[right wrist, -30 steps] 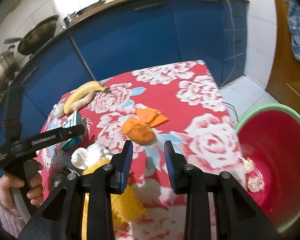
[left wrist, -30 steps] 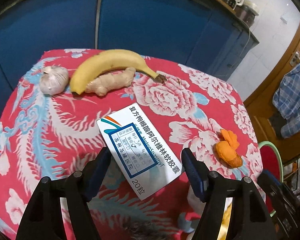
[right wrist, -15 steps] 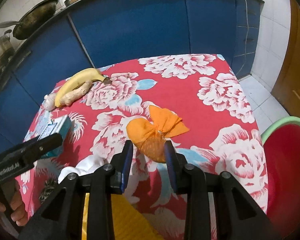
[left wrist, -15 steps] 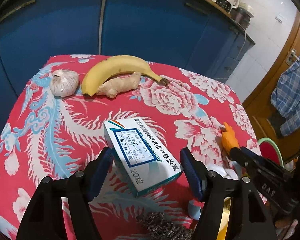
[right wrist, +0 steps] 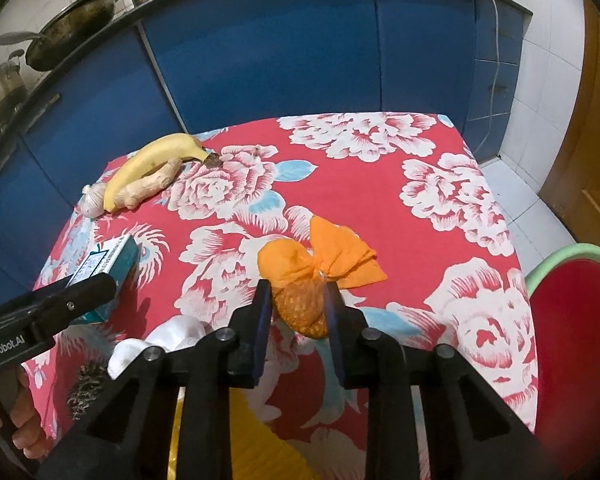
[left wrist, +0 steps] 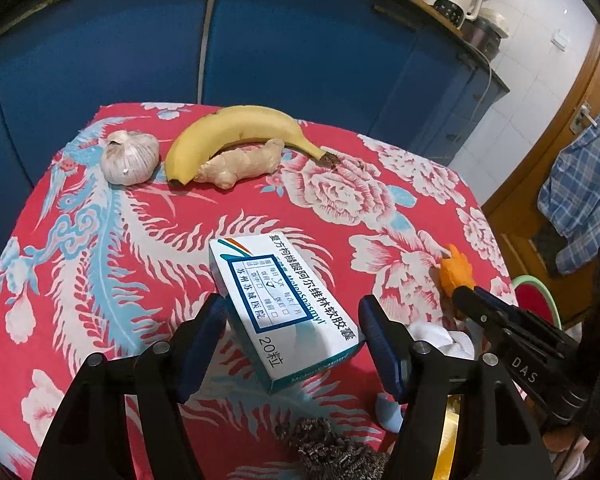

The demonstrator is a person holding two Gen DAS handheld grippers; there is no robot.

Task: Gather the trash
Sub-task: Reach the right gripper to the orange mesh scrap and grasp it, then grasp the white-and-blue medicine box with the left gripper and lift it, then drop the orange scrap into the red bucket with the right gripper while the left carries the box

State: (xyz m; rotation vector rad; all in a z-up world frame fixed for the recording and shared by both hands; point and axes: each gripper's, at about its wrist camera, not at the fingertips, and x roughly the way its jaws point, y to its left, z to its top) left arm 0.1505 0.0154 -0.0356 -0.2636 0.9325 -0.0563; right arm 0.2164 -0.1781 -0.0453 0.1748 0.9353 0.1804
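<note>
The right gripper point(right wrist: 295, 304) is closing on the orange paper wad point(right wrist: 300, 280), whose mesh-textured bulb sits between the two pads and seems to touch both. The wad lies near the middle of the floral-clothed surface point(right wrist: 440, 184), its long axis running from the near bulb up to the flared paper tail at far right. To its right, off the surface edge, stands a red basin point(right wrist: 576, 320) with a green rim. The left gripper point(left wrist: 292, 336) stands apart astride the medicine box point(left wrist: 284, 304); whether its pads touch is unclear. The box's long axis runs far-left to near-right. A white crumpled tissue point(right wrist: 168, 338) and a steel scourer point(left wrist: 328, 448) lie close by; banana point(left wrist: 236, 128), ginger point(left wrist: 240, 162) and garlic point(left wrist: 130, 156) sit far left.
</note>
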